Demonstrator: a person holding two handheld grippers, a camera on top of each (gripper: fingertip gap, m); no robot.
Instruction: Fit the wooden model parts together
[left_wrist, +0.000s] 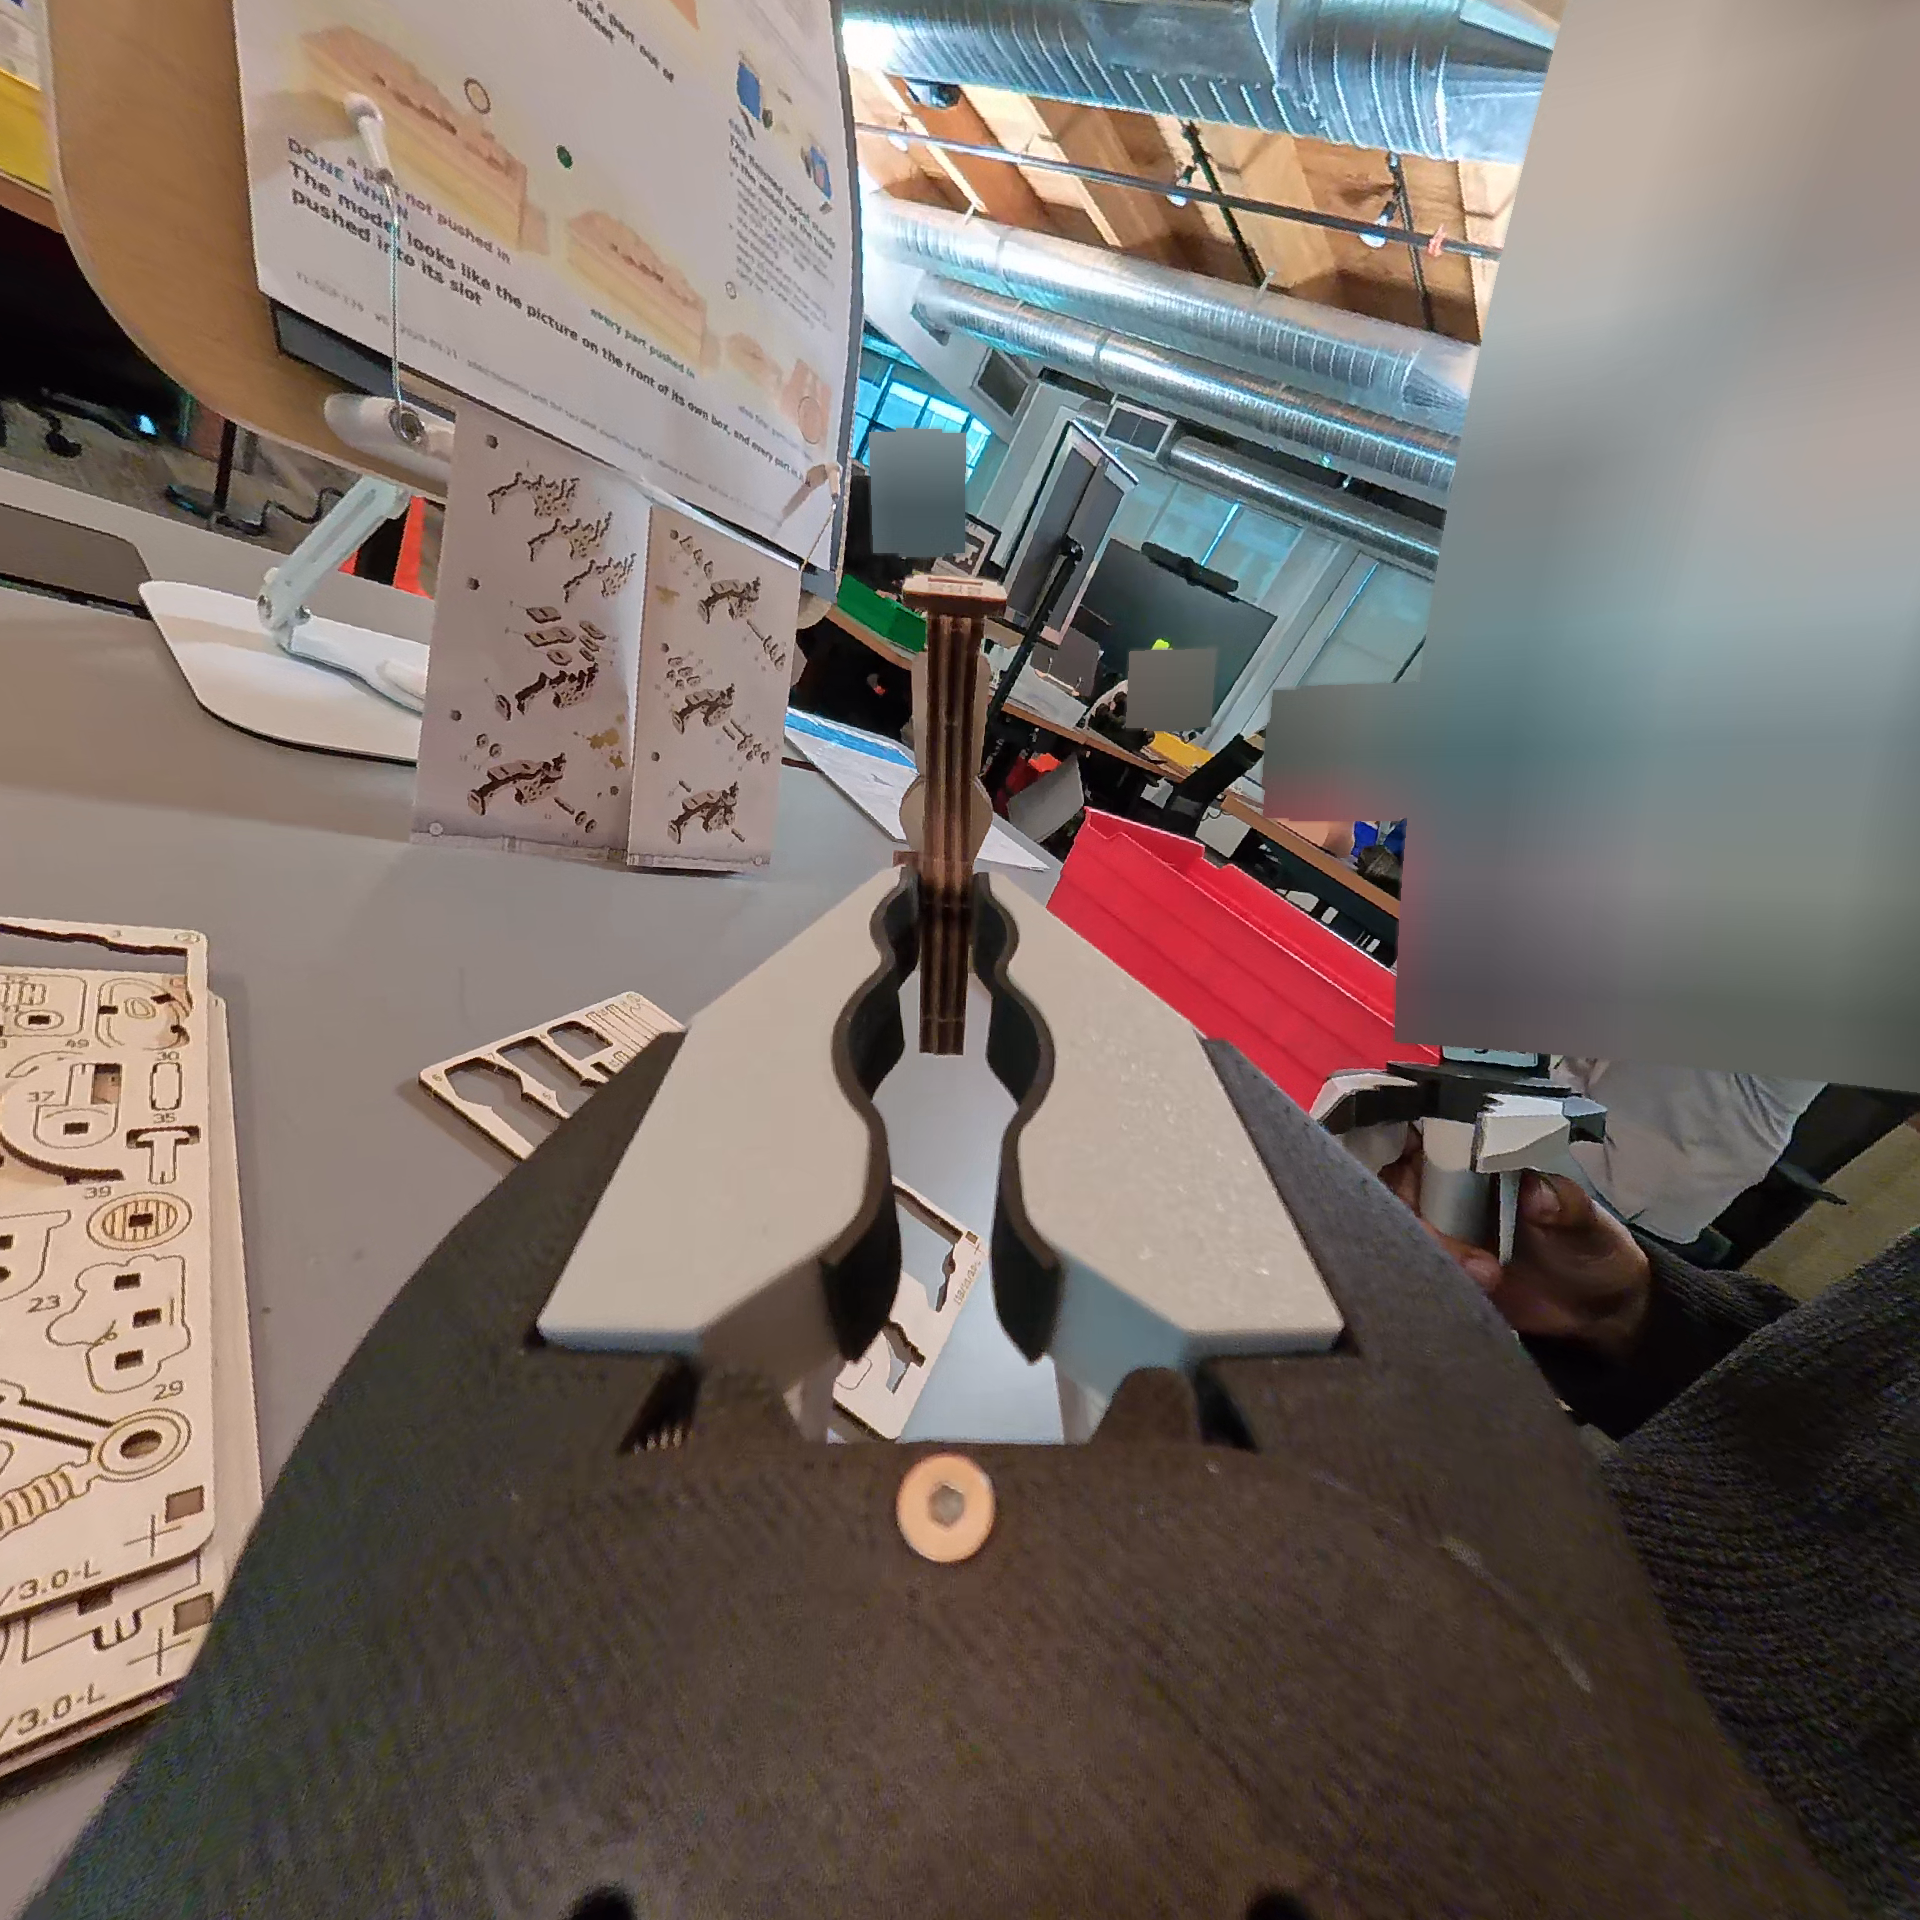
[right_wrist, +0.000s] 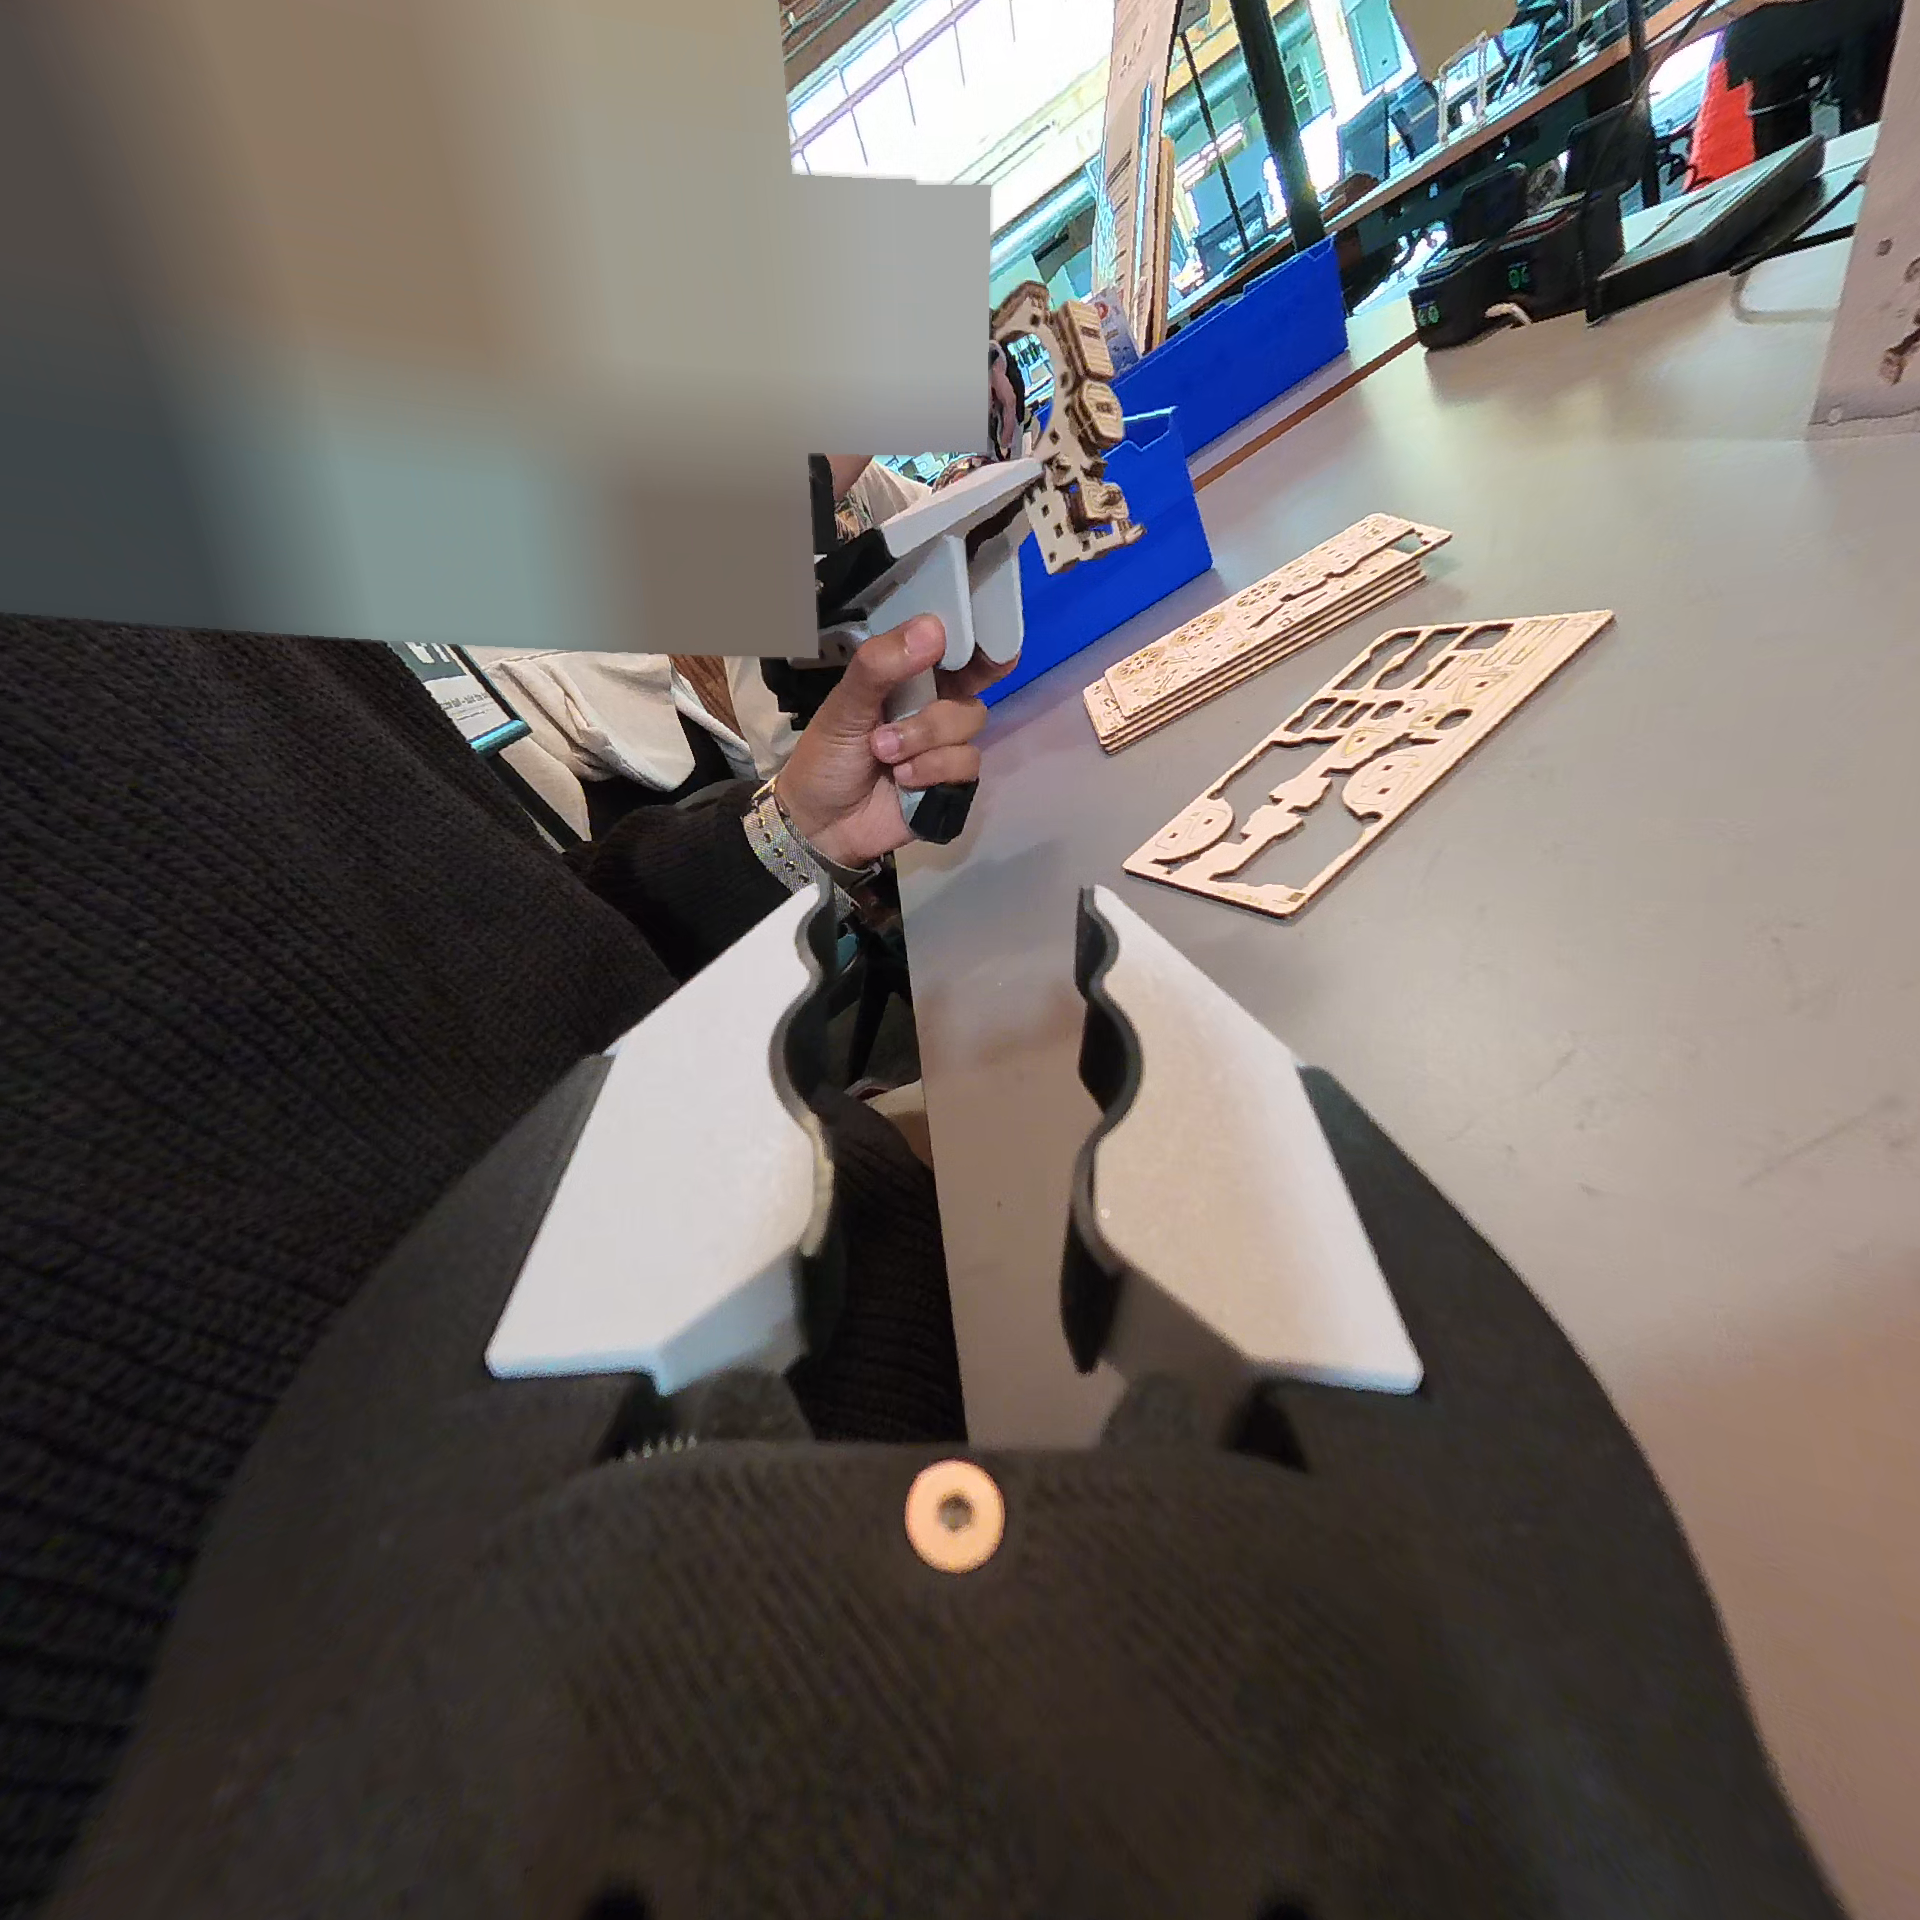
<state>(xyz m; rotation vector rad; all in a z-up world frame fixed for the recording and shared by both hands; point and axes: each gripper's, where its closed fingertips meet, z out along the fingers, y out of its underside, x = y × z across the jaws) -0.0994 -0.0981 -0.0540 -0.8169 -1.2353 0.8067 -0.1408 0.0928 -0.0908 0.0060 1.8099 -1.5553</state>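
My left gripper (left_wrist: 943, 883) is shut on a partly built wooden model (left_wrist: 948, 748). It holds the model upright and edge-on, above the grey table (left_wrist: 312, 883). From the right wrist view, the same gripper (right_wrist: 1003, 499) holds the model (right_wrist: 1081, 416) in the air, and its layered, perforated side shows. My right gripper (right_wrist: 951, 914) is open and empty, low over the table's near edge. A stack of wooden part sheets (right_wrist: 1268, 634) and a mostly punched-out sheet (right_wrist: 1382, 748) lie flat ahead of it. They also show in the left wrist view as the stack (left_wrist: 94, 1247) and the punched-out sheet (left_wrist: 551, 1070).
A folded instruction leaflet (left_wrist: 603, 665) stands behind the model, under a printed poster on a white stand (left_wrist: 540, 208). A red bin (left_wrist: 1216, 935) sits to the right. Blue bins (right_wrist: 1143, 499) stand at the table's far side. A person's dark sleeve (right_wrist: 260, 935) fills the left. Left tips to right tips: about 20 centimeters. Measured from the fingertips, the stack (left_wrist: 94, 1247) is 15 centimeters or so from the left gripper and 30 centimeters from the right. My right wrist view (right_wrist: 1236, 647) looks at it from another angle.
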